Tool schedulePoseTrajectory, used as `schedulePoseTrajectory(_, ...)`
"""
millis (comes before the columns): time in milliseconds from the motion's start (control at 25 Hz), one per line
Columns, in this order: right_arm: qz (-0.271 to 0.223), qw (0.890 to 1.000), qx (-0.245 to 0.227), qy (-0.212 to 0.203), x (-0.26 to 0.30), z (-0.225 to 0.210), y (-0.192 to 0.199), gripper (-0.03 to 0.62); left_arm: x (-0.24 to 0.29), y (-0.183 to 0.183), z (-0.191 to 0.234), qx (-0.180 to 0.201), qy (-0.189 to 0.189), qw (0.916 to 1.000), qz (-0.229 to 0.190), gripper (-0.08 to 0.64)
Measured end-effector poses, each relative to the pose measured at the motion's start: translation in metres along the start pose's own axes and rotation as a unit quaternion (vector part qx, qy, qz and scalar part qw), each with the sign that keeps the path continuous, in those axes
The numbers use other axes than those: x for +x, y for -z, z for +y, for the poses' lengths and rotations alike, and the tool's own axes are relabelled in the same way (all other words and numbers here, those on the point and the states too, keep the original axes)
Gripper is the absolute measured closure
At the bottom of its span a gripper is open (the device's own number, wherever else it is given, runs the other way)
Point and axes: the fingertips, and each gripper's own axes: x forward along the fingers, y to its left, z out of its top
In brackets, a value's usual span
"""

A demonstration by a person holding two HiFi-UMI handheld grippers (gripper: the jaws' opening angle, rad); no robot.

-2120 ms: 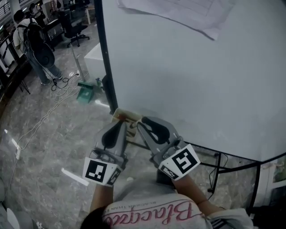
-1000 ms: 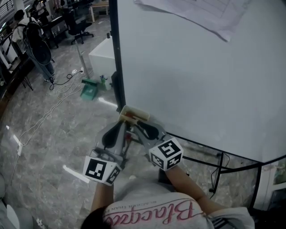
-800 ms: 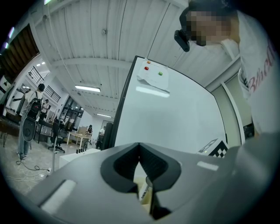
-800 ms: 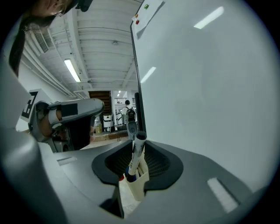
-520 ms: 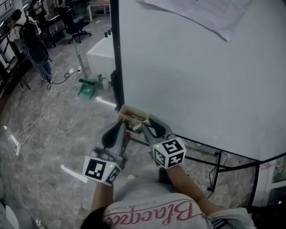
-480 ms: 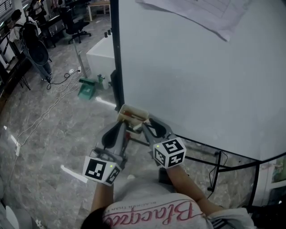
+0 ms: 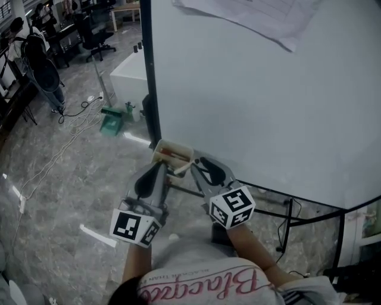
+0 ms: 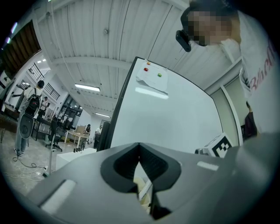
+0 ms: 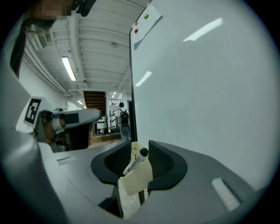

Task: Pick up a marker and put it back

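Observation:
A cream marker holder (image 7: 172, 156) hangs at the whiteboard's (image 7: 268, 107) lower left corner. In the right gripper view a white marker (image 9: 135, 162) with a black cap leans inside the holder (image 9: 136, 180). My right gripper (image 7: 194, 167) sits just short of the holder; its jaws have just been opening and now stand open. The marker shows in the gap of the right gripper (image 9: 140, 154) but no pad touches it. My left gripper (image 7: 156, 169) hovers beside the holder on the left, jaws together and holding nothing. The left gripper (image 8: 140, 162) view shows only a sliver of the holder.
A paper sheet (image 7: 250, 18) is pinned at the whiteboard's top. The board's dark frame post (image 7: 147, 77) and stand legs with cables (image 7: 287, 217) are close by. A white box (image 7: 128, 80), a green item (image 7: 111, 122) and people (image 7: 30, 53) occupy the marble floor at left.
My right gripper has opened and drawn back from the holder toward the person, and the marker stays in the holder. The left gripper has kept still.

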Motion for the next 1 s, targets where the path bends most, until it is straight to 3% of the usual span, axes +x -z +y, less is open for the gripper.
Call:
schedulePoseTrajectory(160,-0.035,0.999,-0.022,-0.010,-0.021,0.010,-0.029,0.501,0.001,-0.002,-0.001,-0.003,0.002,1.0000,-0.004,0.561)
schedulePoseTrajectory(280,-0.063,0.997,-0.043,-0.014,-0.033,0.018,-0.049,0.589,0.003,-0.004,-0.006,-0.003,0.009,0.9999,-0.008,0.561)
schedulePoseTrajectory(1000,-0.076,0.995,-0.053,-0.032,-0.045,0.028,-0.054,0.592,0.004,-0.010,-0.023,0.013,0.021,0.9996,-0.012,0.561)
